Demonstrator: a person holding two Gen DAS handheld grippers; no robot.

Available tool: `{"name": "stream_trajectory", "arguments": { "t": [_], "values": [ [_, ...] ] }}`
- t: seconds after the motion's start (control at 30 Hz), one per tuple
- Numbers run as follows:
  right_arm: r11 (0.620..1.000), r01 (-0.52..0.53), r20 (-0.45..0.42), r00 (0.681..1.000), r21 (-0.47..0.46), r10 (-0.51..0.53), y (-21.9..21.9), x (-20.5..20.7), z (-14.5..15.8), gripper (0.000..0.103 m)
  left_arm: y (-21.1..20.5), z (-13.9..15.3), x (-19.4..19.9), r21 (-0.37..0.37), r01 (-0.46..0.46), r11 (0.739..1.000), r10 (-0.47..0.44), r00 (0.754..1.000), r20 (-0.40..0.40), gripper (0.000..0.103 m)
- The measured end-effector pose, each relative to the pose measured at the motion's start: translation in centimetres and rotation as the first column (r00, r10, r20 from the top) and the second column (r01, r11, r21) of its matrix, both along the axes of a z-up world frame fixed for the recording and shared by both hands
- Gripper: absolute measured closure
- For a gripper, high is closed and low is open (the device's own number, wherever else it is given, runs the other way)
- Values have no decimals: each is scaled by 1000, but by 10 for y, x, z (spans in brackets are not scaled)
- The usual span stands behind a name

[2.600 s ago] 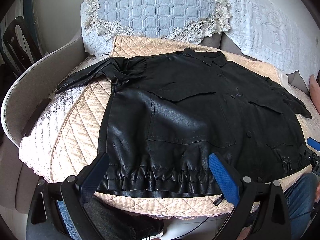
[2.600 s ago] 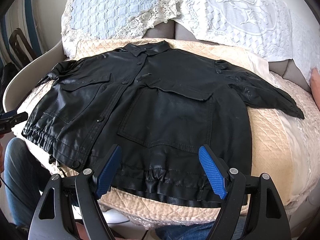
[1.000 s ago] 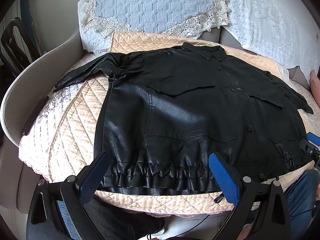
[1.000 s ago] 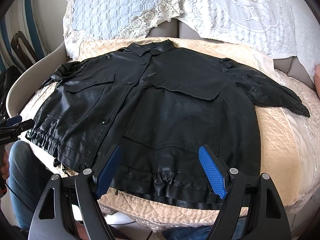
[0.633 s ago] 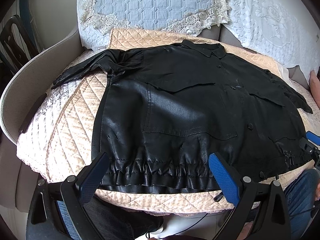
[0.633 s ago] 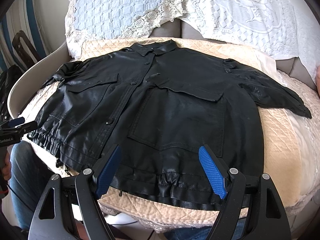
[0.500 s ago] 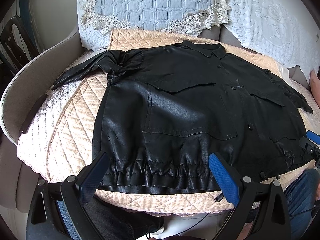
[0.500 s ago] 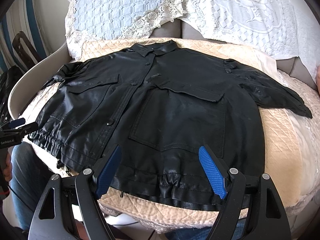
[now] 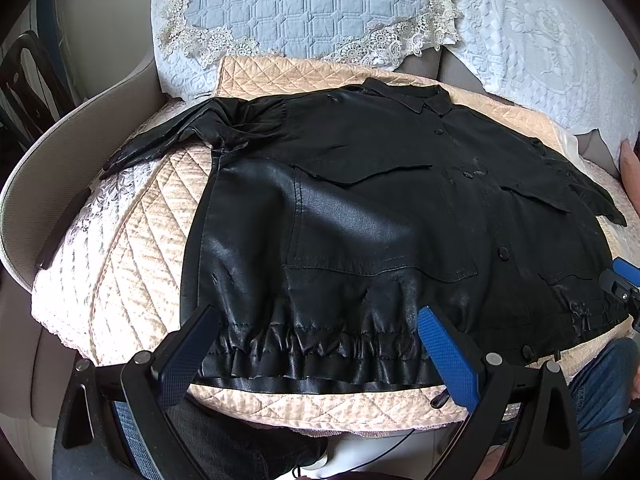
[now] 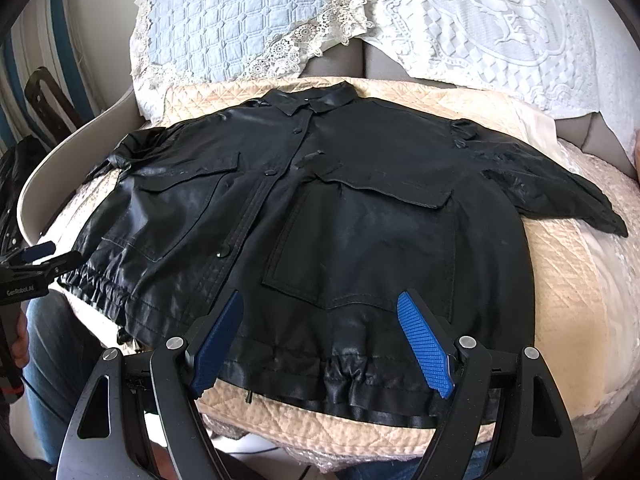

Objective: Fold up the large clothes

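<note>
The jacket (image 10: 352, 216) lies flat, front up, on the quilted cushion (image 9: 132, 248), sleeves spread, its gathered hem (image 9: 320, 352) toward the person. Both the left gripper (image 9: 316, 344) and the right gripper (image 10: 320, 332) hover at the hem with jaws spread, holding nothing, though whether their tips touch the cloth is hard to tell. A clean fold likely calls for pinching the hem at matching points.

black jacket (image 10: 360, 216) flat on peach quilted cover (image 10: 560, 280) over sofa seat
</note>
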State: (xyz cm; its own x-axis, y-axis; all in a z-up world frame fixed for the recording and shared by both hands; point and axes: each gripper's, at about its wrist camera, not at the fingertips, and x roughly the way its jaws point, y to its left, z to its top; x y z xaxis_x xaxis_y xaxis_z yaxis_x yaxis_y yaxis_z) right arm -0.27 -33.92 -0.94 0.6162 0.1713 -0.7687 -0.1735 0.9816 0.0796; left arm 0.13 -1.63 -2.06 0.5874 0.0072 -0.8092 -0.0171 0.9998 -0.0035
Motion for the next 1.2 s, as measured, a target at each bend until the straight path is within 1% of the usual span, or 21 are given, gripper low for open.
{"name": "stream_trajectory", "arguments": {
  "t": [0.27, 0.7, 1.0, 1.13, 1.2],
  "values": [
    [1000, -2, -5, 1000, 14, 2, 0, 2, -1, 23, 0, -1, 2, -5, 3, 1000, -3, 1000, -3, 2],
    [1000, -29, -1, 1000, -5, 29, 8, 5, -5, 23, -3, -5, 4, -3, 14, 1000, -14, 1000, 1, 2],
    [999, -21, -13, 1000, 43, 21, 9, 16, -8, 23, 0, -14, 13, -10, 23, 1000, -23, 1000, -19, 2],
    [999, -12, -17, 1000, 46, 13, 9, 23, -11, 24, 4, -18, 19, -16, 19, 1000, -19, 1000, -10, 2],
    [999, -13, -23, 1000, 39, 14, 11, 28, -13, 23, 8, -22, 24, -36, 8, 999, -9, 1000, -19, 2]
  ]
}}
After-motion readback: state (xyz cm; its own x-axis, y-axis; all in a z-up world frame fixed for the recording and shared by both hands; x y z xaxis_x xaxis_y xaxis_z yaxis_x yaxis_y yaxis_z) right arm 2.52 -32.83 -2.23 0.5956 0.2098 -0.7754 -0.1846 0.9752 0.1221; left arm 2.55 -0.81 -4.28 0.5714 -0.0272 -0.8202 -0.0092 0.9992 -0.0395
